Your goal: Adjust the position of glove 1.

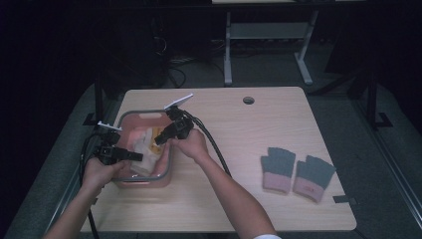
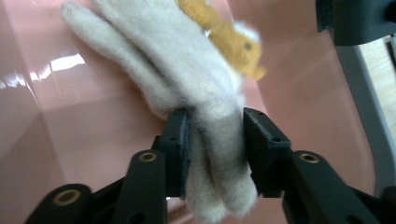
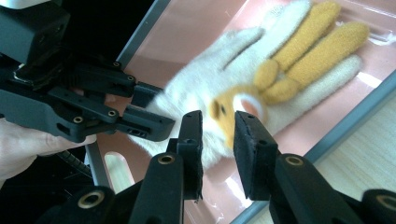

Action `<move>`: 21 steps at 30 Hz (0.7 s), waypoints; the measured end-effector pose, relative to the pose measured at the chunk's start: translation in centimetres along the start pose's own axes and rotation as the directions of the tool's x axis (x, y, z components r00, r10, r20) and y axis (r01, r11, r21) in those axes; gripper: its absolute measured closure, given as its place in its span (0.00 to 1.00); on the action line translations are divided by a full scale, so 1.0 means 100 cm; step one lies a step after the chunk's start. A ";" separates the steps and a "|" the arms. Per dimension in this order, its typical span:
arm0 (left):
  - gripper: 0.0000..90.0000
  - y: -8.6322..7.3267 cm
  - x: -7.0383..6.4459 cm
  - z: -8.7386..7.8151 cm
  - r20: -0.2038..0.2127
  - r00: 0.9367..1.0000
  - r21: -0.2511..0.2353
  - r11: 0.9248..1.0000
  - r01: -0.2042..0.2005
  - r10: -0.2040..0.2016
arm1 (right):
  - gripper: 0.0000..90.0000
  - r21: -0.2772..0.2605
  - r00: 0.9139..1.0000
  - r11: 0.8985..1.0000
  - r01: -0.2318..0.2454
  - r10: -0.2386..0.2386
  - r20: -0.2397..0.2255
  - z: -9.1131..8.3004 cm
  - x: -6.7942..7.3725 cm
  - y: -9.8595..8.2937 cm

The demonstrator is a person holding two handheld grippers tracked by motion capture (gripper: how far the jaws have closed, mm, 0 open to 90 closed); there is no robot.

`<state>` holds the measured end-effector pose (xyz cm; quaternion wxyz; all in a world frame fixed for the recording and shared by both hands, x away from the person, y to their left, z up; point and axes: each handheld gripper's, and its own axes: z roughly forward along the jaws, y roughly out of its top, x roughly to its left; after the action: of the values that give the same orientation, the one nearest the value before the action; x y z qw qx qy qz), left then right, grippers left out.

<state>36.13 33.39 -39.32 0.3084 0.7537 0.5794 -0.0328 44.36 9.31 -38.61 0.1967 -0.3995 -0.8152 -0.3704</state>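
Left claw (image 2: 216,135) is clamped on the cuff end of a cream glove (image 2: 187,79), jaws pressing the fleece from both sides; the fabric bulges out below the pads. Right claw (image 3: 218,135) hangs just above the same glove with its jaws parted by a narrow gap, nothing between them, lined up over the orange animal patch (image 3: 231,112). The glove lies inside a pink bin (image 1: 166,172) with a grey rim, at the left side of the counter (image 1: 239,129); in the right gripper view, orange fingers (image 3: 322,39) of what looks like a 2nd glove lie on top of the cream one, toward the bin's far end. 2 grey gloves with pink cuffs (image 1: 297,173) sit flat at the near right of the counter, well apart from the bin. Judgement: the step in hand is lifting the cream glove out. To do it well, keep the left grip firm, bring the right claw down on the glove body, not the patch alone, close fully, then raise both together, clearing the rim.
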 end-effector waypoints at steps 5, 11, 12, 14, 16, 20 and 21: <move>0.67 0.005 -0.001 -0.015 -0.035 0.999 -0.033 0.999 -0.005 0.004 | 0.79 -0.004 1.000 1.000 0.008 -0.008 -0.001 -0.006 0.001 -0.001; 0.74 0.008 -0.004 -0.010 -0.061 0.998 0.011 0.999 -0.034 0.035 | 0.79 -0.023 1.000 1.000 0.020 -0.020 -0.003 -0.014 0.002 -0.003; 0.74 0.008 -0.005 -0.007 -0.065 0.997 0.020 0.999 -0.041 0.043 | 0.79 -0.023 1.000 1.000 0.020 -0.020 -0.003 -0.014 0.002 -0.003; 0.74 0.009 -0.007 -0.001 -0.100 0.993 0.052 0.997 -0.053 0.058 | 0.79 -0.026 1.000 0.999 0.022 -0.023 -0.006 -0.016 0.002 -0.004; 0.74 0.010 -0.009 0.004 -0.133 0.988 0.079 0.995 -0.067 0.077 | 0.78 -0.032 1.000 0.999 0.020 -0.021 -0.010 -0.019 0.002 -0.004; 0.74 0.011 -0.011 0.012 -0.173 0.980 0.125 0.989 -0.080 0.101 | 0.78 -0.039 1.000 0.999 0.025 -0.026 -0.012 -0.023 0.002 -0.005; 0.74 0.012 -0.011 0.014 -0.183 0.978 0.134 0.988 -0.080 0.104 | 0.78 -0.042 0.999 0.999 0.028 -0.029 -0.015 -0.024 0.002 -0.006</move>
<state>37.26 31.52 -39.51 0.2048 0.7975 0.5672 0.0169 43.83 7.39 -37.18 0.1894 -0.3889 -0.8114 -0.3931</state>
